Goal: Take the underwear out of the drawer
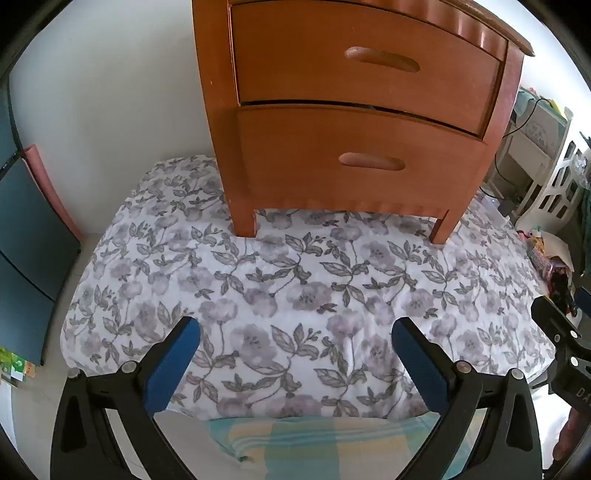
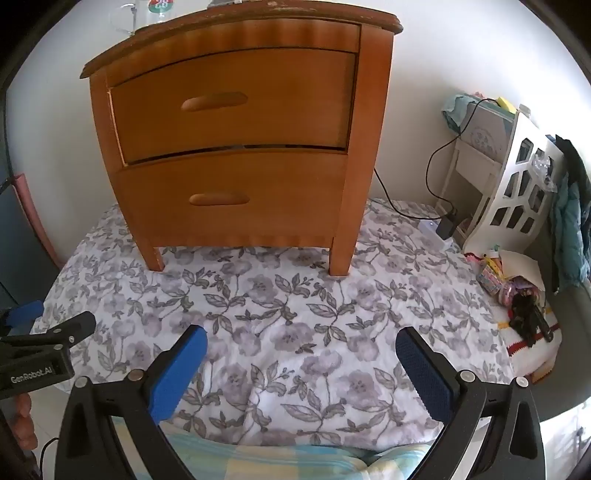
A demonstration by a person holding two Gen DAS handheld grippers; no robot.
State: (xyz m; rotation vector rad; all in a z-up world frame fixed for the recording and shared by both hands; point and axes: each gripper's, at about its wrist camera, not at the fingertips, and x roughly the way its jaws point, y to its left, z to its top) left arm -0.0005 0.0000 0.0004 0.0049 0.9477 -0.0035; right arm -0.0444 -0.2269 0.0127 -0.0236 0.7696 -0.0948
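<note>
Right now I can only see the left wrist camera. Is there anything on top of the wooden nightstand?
Observer: Yes. A clear glass stands on top of the nightstand, towards the left in the right wrist view.
Operator: Is my right gripper holding anything?
Observer: No. The right gripper is open, with only the flowered sheet showing between its fingers.
Operator: Where does the black cable go?
Observer: The cable runs down to a black plug at a white power strip to the right of the nightstand.
</note>
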